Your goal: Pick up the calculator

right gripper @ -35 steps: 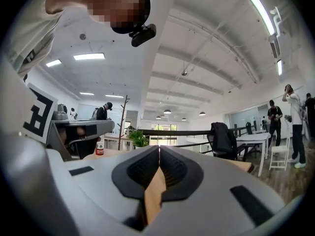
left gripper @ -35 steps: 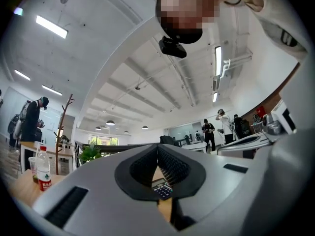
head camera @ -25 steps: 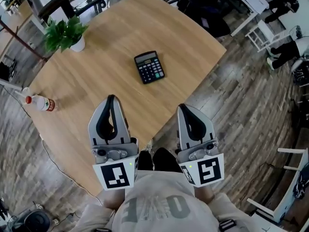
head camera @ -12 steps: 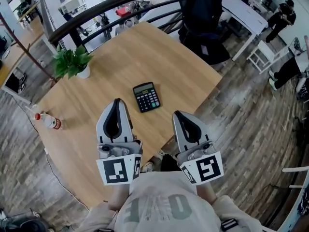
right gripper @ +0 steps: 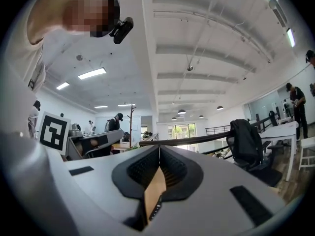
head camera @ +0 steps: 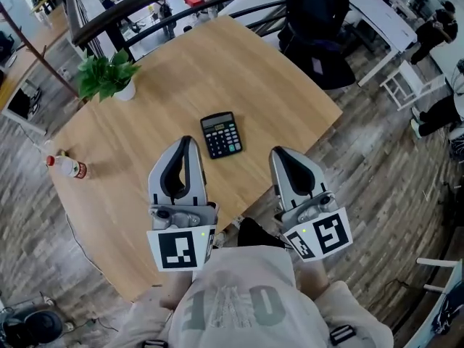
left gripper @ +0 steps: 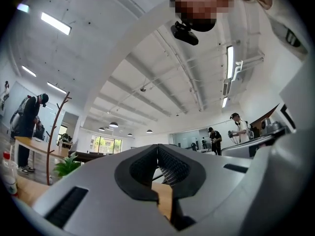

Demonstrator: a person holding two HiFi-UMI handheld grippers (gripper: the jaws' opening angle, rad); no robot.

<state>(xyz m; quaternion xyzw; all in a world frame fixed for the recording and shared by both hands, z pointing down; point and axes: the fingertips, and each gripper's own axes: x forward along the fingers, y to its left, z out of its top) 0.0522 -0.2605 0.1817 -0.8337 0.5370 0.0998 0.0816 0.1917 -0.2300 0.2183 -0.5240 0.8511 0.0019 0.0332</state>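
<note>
A black calculator (head camera: pixel 221 134) lies flat near the middle of the wooden table (head camera: pixel 239 64). My left gripper (head camera: pixel 186 141) hovers just left of it and nearer to me, its jaws shut with nothing between them. Above the table's near edge, right of the calculator, my right gripper (head camera: pixel 276 151) is also shut and empty. In the left gripper view the left gripper (left gripper: pixel 157 146) meets tip to tip. The right gripper view shows the right gripper (right gripper: pixel 159 147) closed too, with a dark sliver of the calculator (right gripper: pixel 155 210) low in the gap behind the tips.
A small potted plant (head camera: pixel 109 76) stands at the table's far left, and a plastic bottle (head camera: pixel 67 167) lies at its left edge. A dark railing (head camera: pixel 145 6) runs behind the table. A black office chair (head camera: pixel 319 20) stands at the far right. People stand at desks in the background.
Both grippers have moved forward over the table towards the calculator, with the left tip now beside it. Their jaws stayed shut.
</note>
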